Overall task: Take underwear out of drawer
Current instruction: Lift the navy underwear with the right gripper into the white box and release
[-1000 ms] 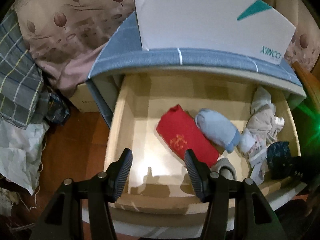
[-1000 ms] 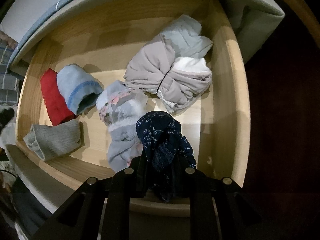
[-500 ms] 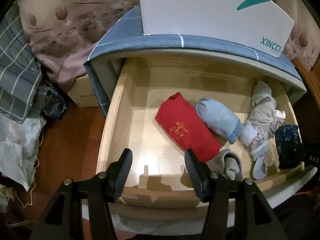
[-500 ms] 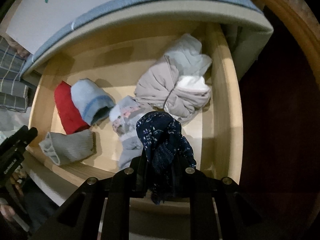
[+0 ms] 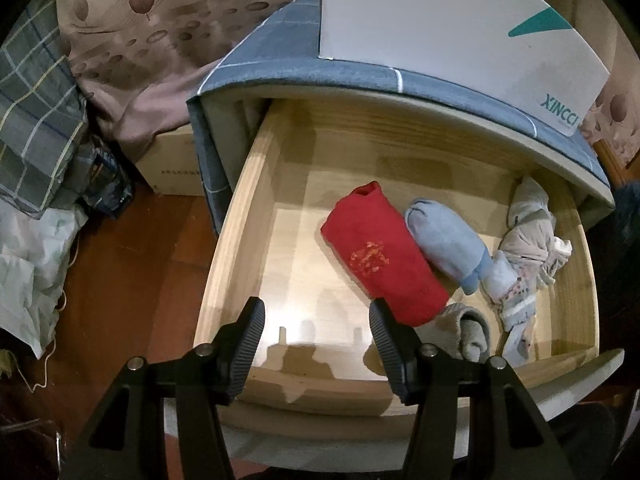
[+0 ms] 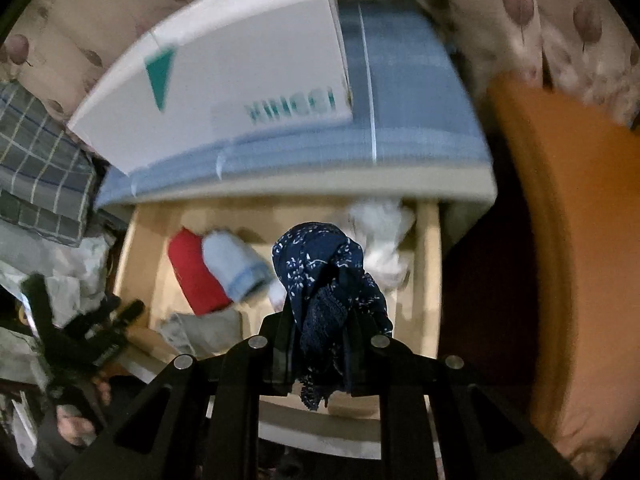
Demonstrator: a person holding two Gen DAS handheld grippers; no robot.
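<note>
The right tool (image 6: 320, 320), clenched on the navy patterned underwear (image 6: 324, 276), has risen since a second ago and now holds it above the drawer (image 5: 240, 248). The left tool (image 5: 316, 332) hangs released over the drawer's front, above a red roll (image 5: 380, 252) and pale blue roll (image 5: 448, 240); a white box (image 5: 440, 32) tops the cabinet.

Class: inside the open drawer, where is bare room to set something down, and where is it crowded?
Bare: drawer floor between its left wall and the red roll, back to the rear wall. Crowded: the right half, with blue roll, grey sock and pale bundle.
</note>
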